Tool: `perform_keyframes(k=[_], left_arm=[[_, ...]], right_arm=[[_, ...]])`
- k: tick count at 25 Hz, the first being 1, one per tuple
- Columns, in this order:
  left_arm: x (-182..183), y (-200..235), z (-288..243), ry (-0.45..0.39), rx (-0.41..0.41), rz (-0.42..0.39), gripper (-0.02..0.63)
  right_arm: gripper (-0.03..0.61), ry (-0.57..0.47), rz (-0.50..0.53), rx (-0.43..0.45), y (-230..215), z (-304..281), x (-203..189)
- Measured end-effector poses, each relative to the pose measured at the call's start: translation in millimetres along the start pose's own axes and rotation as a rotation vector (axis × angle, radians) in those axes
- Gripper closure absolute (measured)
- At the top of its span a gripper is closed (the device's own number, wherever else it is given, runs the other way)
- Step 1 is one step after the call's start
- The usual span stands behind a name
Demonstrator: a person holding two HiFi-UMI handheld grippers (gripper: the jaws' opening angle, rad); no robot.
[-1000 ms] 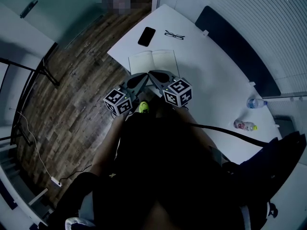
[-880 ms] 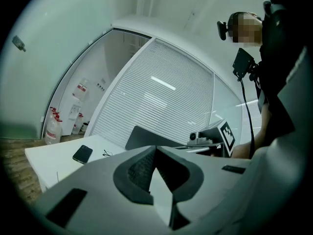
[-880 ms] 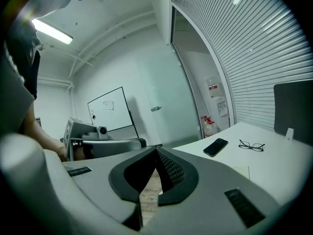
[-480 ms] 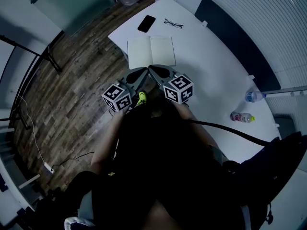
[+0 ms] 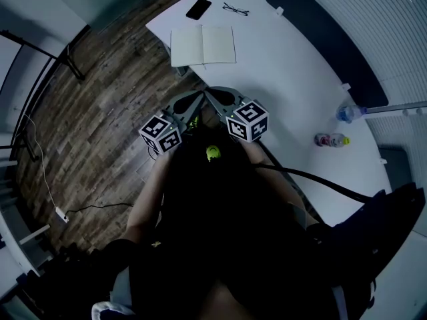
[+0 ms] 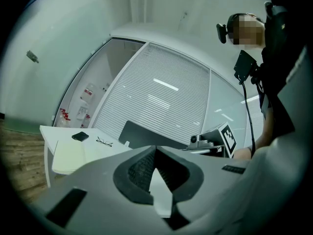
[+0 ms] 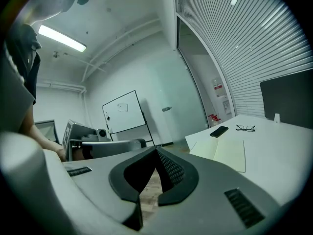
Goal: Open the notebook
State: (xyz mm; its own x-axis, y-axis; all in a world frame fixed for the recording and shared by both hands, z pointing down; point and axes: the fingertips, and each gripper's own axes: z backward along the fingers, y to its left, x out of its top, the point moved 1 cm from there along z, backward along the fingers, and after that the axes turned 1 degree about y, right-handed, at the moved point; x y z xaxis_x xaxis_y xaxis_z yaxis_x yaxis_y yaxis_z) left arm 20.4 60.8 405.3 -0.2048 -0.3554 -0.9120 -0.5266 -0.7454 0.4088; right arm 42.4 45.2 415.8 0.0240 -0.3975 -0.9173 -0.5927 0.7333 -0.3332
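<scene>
On the left, my left gripper (image 5: 190,102) hangs over the wood floor, short of the table's near edge. Its jaws are closed tip to tip with nothing between them.

Further away and slightly right, the notebook (image 5: 203,45) lies on the left end of the white table (image 5: 287,65). It is already spread flat, with two pale pages showing side by side, so I judge the opening done. A dark phone (image 5: 199,9) and a pair of glasses (image 5: 235,9) lie just beyond it, apart from it.

I expect the notebook to be light and thin, with soft pages that crease or tear if pinched hard. It would also slide easily on the smooth tabletop. If I had to turn anything, I would take the free outer edge of a page or cover, near a corner. The other gripper would press down by the spine to stop it skating.

My right gripper (image 5: 220,99) sits just beside the left one. Its jaws are likewise pressed together and empty, and it is well apart from the notebook.

Far right on the table stand two bottles (image 5: 331,139).
</scene>
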Motion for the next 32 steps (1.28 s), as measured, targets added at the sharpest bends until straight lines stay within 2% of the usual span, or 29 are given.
perform_keyframes(k=[7, 17, 32], left_arm=[[-8.6, -27.4, 8.6, 0.010, -0.002, -0.006, 0.605], [-15.2, -38.6, 39.9, 0.012, -0.006, -0.002, 0.604], [-17.1, -67.5, 136.5, 0.007, -0.027, 0.001, 0.605]], right_arm=[[0.560, -0.013, -0.018, 0.013, 16.5, 23.5, -8.3], [0.560, -0.024, -0.027, 0.010, 48.2, 24.6, -20.3], [0.560, -0.021, -0.026, -0.004, 146.8, 18.7, -40.0]])
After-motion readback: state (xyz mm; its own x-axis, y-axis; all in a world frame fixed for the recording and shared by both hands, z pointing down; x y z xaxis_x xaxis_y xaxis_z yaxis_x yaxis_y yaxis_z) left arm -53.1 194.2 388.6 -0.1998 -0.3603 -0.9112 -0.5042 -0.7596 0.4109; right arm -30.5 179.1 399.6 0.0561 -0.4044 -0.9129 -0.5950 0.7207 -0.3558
